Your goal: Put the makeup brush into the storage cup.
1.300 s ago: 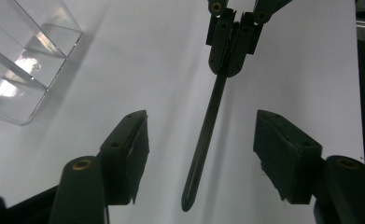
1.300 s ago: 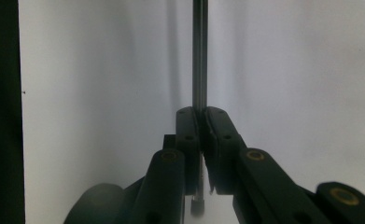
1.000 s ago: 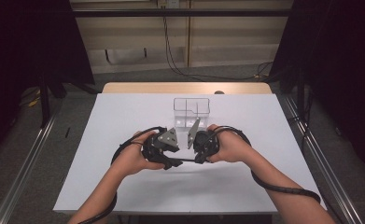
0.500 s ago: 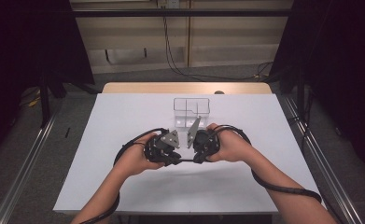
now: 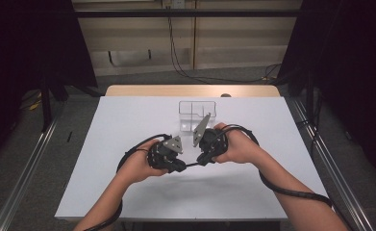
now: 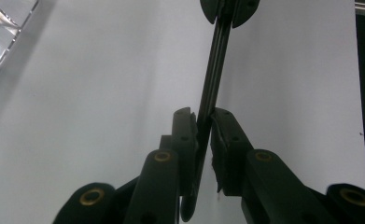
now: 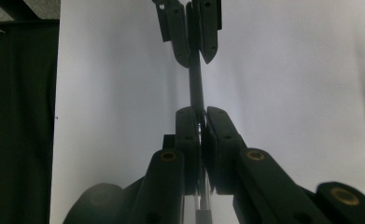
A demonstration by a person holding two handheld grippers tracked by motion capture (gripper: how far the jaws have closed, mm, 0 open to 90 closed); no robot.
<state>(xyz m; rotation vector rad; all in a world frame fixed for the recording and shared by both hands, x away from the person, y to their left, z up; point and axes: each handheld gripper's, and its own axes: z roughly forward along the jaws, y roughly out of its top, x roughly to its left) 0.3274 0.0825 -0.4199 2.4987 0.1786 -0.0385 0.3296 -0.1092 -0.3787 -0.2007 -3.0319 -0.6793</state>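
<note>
Thin dark rod (image 6: 214,74): lower end hidden between the jaws, identity unclear. Clear box (image 6: 0,28), left of the jaws: cut off by frame edge, blurred.

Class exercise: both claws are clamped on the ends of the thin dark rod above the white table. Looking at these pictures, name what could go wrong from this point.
1. The thin dark rod is pinched only near its ends by the left claw, whose jaws have just closed on it, and the right claw; uneven pulling or twisting might bend it or slip it out.
2. The clear compartment box stands just beyond the hands, so a forward swing could knock it.
</note>
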